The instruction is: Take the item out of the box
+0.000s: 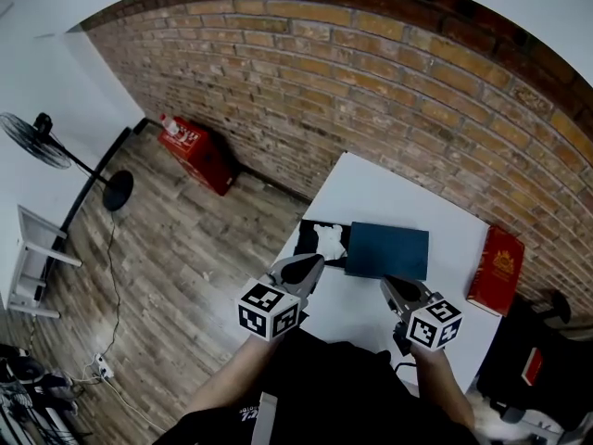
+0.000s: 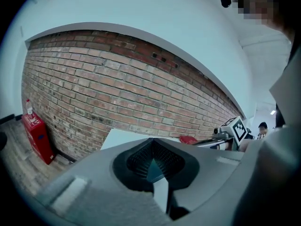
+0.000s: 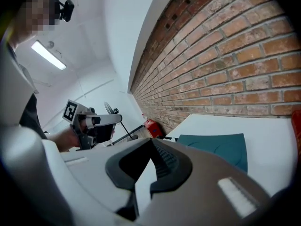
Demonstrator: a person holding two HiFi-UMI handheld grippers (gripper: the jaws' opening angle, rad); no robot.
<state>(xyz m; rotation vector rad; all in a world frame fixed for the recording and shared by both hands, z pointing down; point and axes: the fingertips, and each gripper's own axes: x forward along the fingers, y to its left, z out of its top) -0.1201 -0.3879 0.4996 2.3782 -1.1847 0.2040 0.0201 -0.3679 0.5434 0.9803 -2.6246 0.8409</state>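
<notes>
On the white table (image 1: 389,188) lies a dark teal flat box lid (image 1: 389,250). Against its left side is a black box base holding crumpled white stuff (image 1: 322,239). My left gripper (image 1: 301,272) hovers just in front of the black base, jaws shut and empty. Near the lid's front right corner, my right gripper (image 1: 400,293) is also shut with nothing between its tips. In the left gripper view the shut tips (image 2: 153,147) point at the brick wall, above the table (image 2: 122,138). The right gripper view shows its own shut tips (image 3: 151,147) and the teal lid (image 3: 221,147) beyond.
A red book (image 1: 498,269) lies at the table's right edge. A brick wall (image 1: 371,82) runs behind the table. On the wooden floor to the left are a red case (image 1: 196,153) and a standing fan (image 1: 37,142). A black bag (image 1: 537,360) sits at the right.
</notes>
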